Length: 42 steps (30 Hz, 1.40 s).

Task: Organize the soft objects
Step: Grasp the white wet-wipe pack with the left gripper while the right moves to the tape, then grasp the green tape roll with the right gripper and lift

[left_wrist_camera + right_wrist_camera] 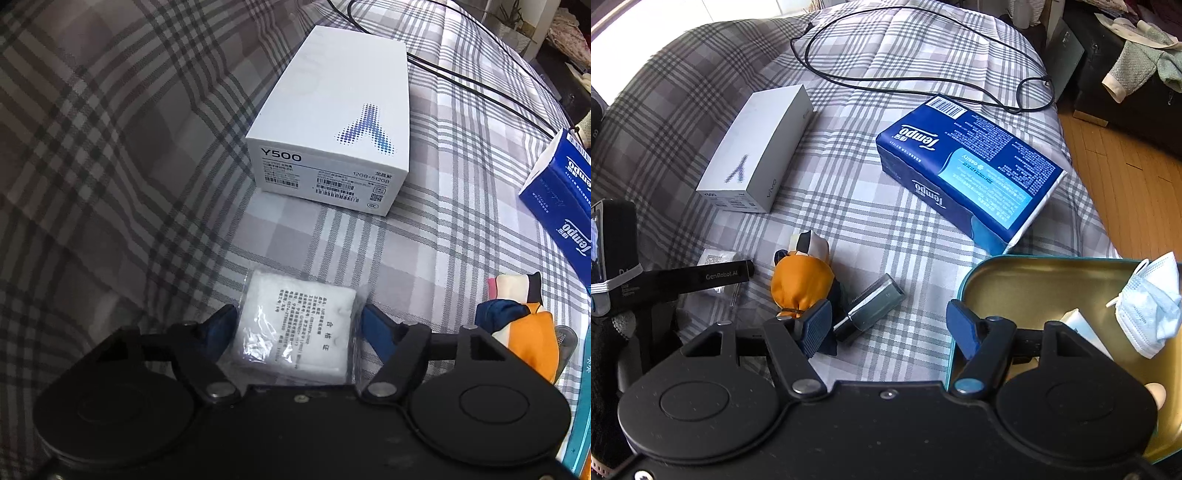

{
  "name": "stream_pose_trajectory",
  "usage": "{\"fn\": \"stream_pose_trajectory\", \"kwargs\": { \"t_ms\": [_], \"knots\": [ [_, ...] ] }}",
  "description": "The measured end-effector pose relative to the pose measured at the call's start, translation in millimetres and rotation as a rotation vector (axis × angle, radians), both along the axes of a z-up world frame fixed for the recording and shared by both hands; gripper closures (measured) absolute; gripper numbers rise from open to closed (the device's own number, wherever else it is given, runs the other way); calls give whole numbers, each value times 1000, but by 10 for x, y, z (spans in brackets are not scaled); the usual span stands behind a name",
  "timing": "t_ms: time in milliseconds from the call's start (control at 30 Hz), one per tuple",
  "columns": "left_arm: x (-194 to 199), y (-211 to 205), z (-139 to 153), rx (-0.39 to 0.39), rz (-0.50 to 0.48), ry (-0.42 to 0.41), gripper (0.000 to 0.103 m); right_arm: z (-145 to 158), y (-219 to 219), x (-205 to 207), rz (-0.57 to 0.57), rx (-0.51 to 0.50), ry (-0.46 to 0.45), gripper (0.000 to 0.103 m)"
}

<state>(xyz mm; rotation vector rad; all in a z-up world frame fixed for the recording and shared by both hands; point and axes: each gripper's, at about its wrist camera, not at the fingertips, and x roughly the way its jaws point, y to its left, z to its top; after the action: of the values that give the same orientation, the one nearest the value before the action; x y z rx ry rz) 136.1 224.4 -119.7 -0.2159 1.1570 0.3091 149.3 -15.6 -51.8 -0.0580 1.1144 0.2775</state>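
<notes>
Phone box [325, 122] beyond wrapped cotton pad [295, 325], tissue pack [967, 173] right

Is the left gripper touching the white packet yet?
Touching. In the left wrist view the left gripper straddles the white packet: one finger's pad presses its edge and the other meets its clear wrapper, no gap showing.

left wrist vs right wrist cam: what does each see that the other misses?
Left wrist only: the left gripper with its fingers either side of the white packet, and the Y500 end label on the white phone box.
Right wrist only: the open right gripper, teal tin holding a face mask, and a dark metallic item.
Both: phone box, Tempo tissue pack, orange pouch, black cable, plaid cover.
</notes>
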Motion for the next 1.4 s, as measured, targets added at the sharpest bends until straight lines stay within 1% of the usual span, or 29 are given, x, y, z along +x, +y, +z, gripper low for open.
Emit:
{"fn": "stream_pose_trajectory", "kwargs": {
  "t_ms": [133,267,333,433,467,533,600,633,733,867,933,1067,1133,1267,1333,1400],
  "knots": [
    [-66,46,14,-35,38,23,33,-89,87,64,-1,-51,-6,37],
    [-115,138,22,-58,83,45,34,-159,160,119,-3,-58,13,37],
    [-148,184,32,-67,107,53,34,-201,247,109,19,-76,19,37],
    [-195,261,47,-71,142,62,34,-258,431,57,80,-106,12,37],
    [-210,280,51,-71,150,63,34,-262,485,38,103,-97,4,37],
    [-240,320,53,-70,164,68,34,-232,547,20,152,-20,2,37],
    [-264,339,54,-71,171,69,34,-175,559,14,175,55,-1,38],
    [-276,346,60,-72,173,69,34,-145,562,6,176,59,-15,38],
    [-293,355,73,-76,177,71,34,-118,553,9,179,-11,-55,37],
    [-306,337,90,-71,181,77,35,-212,454,75,159,-56,-30,37],
    [-317,367,94,-78,186,77,35,-247,443,77,156,-77,-34,37],
    [-343,406,120,-91,198,77,35,-229,514,68,172,-71,-60,37],
    [-365,422,130,-89,204,79,37,-227,561,55,194,-53,-65,37],
    [-398,451,159,-91,212,75,40,-285,714,38,252,-51,-83,37],
    [-422,465,179,-97,217,72,40,-335,799,41,279,-61,-77,37],
    [-437,483,195,-98,221,71,41,-403,882,44,300,-93,-66,37]
  ]
}}
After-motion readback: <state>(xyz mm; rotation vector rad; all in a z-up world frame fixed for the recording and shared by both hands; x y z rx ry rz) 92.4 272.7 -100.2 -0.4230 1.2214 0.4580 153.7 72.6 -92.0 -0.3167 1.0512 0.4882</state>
